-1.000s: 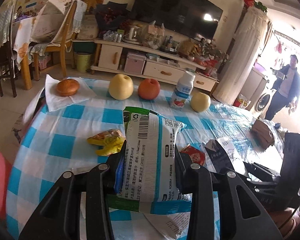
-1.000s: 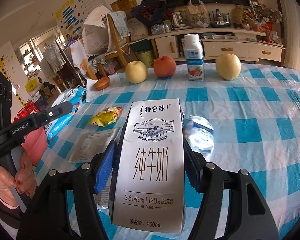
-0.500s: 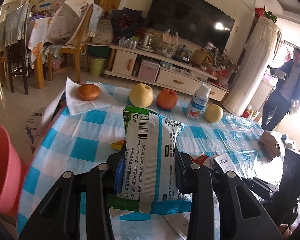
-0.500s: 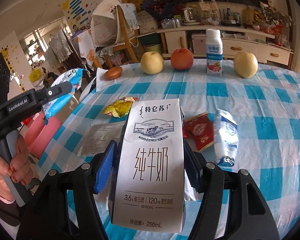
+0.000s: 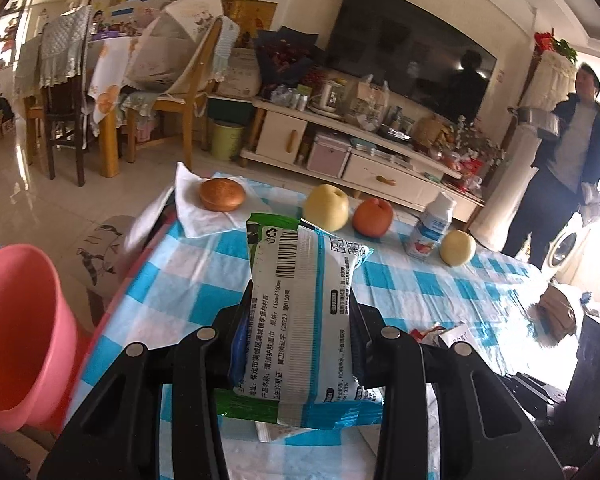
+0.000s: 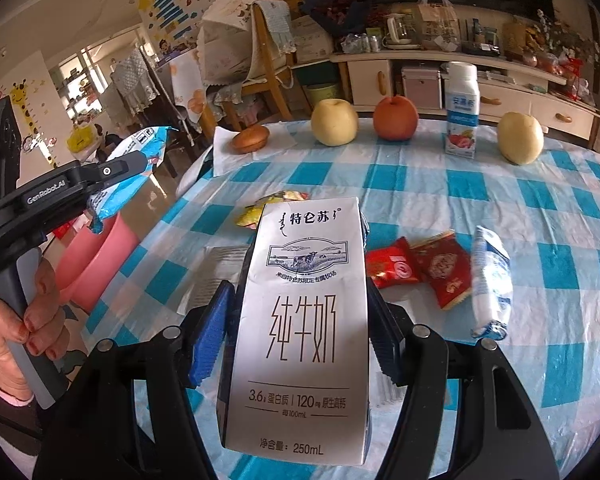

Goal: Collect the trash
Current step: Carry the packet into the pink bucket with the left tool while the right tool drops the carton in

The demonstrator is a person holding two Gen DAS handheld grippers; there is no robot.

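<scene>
My left gripper (image 5: 298,332) is shut on a blue and white wet-wipe packet (image 5: 304,312) and holds it above the table's left edge, near a pink bin (image 5: 18,336). It also shows in the right wrist view (image 6: 112,176), over the bin (image 6: 96,260). My right gripper (image 6: 300,320) is shut on a white milk carton (image 6: 304,332) above the checked table (image 6: 420,184). Loose trash lies on the table: a yellow wrapper (image 6: 268,206), two red wrappers (image 6: 420,268), a blue and white wrapper (image 6: 490,280) and a paper sheet (image 6: 216,276).
At the table's far side stand a bun on a napkin (image 5: 221,195), two pears (image 5: 326,207), an apple (image 5: 372,217) and a yoghurt bottle (image 5: 430,230). A person (image 5: 568,164) stands at the right. Chairs (image 5: 180,92) and a TV cabinet (image 5: 340,148) lie beyond.
Both grippers have drawn back from the table with their loads. The left one has moved left, so the pink bin is now large at its left.
</scene>
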